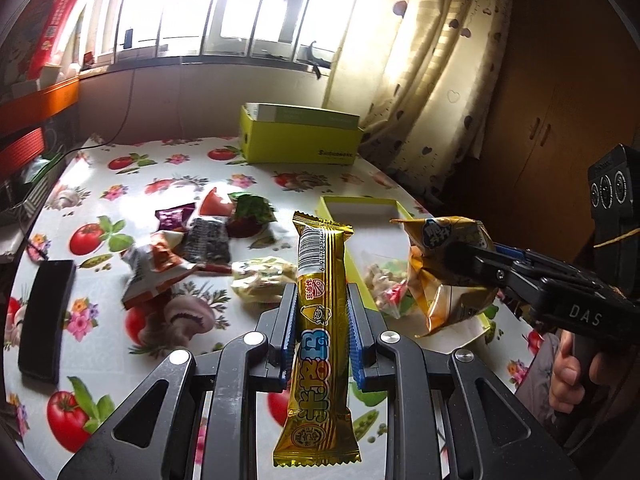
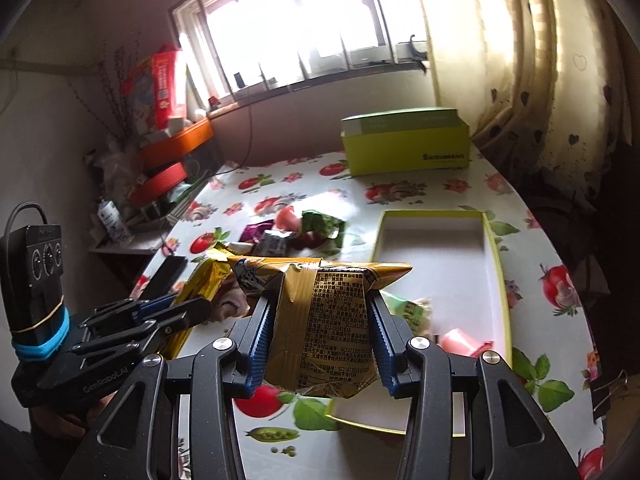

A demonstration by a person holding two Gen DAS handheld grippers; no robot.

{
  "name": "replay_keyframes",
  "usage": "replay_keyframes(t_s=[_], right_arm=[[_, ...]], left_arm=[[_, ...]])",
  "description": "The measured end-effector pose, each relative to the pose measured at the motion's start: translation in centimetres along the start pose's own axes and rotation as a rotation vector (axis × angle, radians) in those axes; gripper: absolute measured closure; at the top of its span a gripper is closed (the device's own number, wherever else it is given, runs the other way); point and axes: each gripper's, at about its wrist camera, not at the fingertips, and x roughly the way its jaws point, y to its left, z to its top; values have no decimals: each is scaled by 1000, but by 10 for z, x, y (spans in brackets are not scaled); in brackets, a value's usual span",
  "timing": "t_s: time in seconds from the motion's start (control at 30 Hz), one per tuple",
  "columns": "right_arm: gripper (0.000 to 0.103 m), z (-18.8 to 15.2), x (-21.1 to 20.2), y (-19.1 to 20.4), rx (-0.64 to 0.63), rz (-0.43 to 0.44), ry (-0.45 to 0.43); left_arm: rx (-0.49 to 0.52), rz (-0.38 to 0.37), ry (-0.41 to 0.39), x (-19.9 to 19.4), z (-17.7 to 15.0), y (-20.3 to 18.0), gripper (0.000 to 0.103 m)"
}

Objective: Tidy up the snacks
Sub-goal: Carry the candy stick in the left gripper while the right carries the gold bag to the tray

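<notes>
My left gripper is shut on a long gold snack bar that stands lengthwise between the blue pads, above the table. My right gripper is shut on a crumpled gold snack bag, held over the near end of a shallow yellow-green tray. In the left wrist view the gold snack bag hangs at the right over the shallow yellow-green tray. In the tray lie a clear bag of small snacks and a pink packet. Several loose snack packets lie mid-table.
A taller yellow-green box stands at the table's far edge by the curtain. A black phone lies at the left on the tomato-print tablecloth. Cluttered shelves stand off the table's left side. A hand grips the right gripper's handle.
</notes>
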Motion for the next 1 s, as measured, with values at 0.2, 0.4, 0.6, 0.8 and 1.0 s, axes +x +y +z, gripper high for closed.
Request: replay_keyframes(t_s=[0.2,0.4,0.6,0.8,1.0], right_arm=[[60,-2,-4,-16,30,-27,0],[60,-5,-11,-33,62,-50,-11],[60,-13,-13,-52,95,-77,5],[60,-29,-10,-70,128,-106,42],[60,-41,-2,-88,161,-129,84]], left_arm=[[23,-31,14,9,2,-15,80],[46,-54,28,16,4,-27,80],[77,-85,53,26,3,-41,80],[117,-144,111,42,-4,-61,80],[140,-179,178,63,-12,-76,80]])
